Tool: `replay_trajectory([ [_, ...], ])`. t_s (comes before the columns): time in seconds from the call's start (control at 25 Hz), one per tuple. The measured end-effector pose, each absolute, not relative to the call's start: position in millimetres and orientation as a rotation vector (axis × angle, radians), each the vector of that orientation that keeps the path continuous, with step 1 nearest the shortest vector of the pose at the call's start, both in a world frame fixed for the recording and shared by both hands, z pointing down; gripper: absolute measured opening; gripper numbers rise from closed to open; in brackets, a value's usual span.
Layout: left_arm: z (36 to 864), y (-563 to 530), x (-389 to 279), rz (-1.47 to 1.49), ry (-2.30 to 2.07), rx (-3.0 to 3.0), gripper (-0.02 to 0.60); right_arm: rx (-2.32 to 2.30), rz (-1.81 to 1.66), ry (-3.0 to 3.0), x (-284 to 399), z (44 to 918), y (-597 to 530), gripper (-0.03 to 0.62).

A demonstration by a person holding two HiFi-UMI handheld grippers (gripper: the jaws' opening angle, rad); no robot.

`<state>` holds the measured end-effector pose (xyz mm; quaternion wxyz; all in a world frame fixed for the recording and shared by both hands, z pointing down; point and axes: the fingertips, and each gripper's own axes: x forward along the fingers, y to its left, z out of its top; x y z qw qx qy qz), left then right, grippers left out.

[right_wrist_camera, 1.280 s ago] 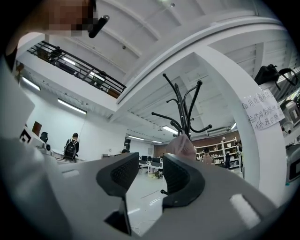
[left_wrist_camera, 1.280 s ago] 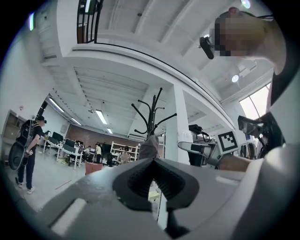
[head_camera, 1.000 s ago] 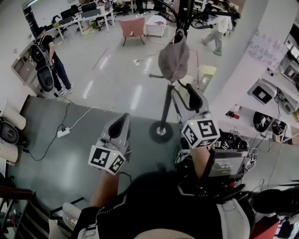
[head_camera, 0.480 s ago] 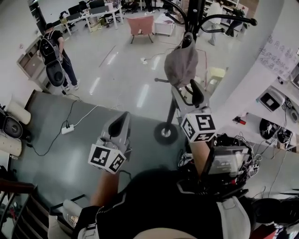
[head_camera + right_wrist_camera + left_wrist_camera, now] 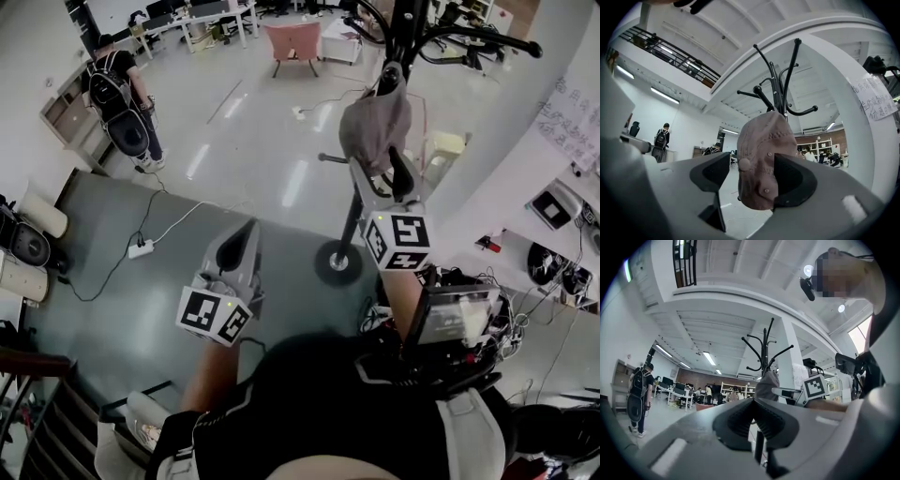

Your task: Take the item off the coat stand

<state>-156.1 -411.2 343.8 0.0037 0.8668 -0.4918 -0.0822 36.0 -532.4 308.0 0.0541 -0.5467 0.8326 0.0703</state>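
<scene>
Hanging cap point(image 5: 761, 140), seemingly, within just-opened right claw point(image 5: 752, 176)

Shut fingers point(image 5: 737, 420) before coat stand point(image 5: 764, 347)

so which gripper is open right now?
The right gripper: its jaws have just been opening and stand apart, the cap showing between them, not clamped. The left gripper's jaws are together.
</scene>
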Motion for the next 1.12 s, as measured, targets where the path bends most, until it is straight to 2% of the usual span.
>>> replay_trajectory([
  [0.64, 346.5, -411.2, -160.8, -0.247, -1.582, 2.696, 0.008, -1.67, 0.233, 2.526, 31.6, 303.2, -559.7, 0.271],
  [0.96, 346.4, -406.7, -167.2, -0.241, -1.615, 2.679, 0.009, -1.685, 0.235, 2.489, 35.7, 300.2, -562.0, 0.196],
  [1.04, 346.6, -406.1, -167.1, -0.24, -1.613, 2.679, 0.009, -1.69, 0.242, 2.477, 36.7, 298.9, -561.7, 0.13],
  [1.12, 346.6, -405.2, -166.5, -0.238, -1.606, 2.684, 0.009, -1.691, 0.245, 2.468, 37.1, 297.1, -561.9, 0.097],
])
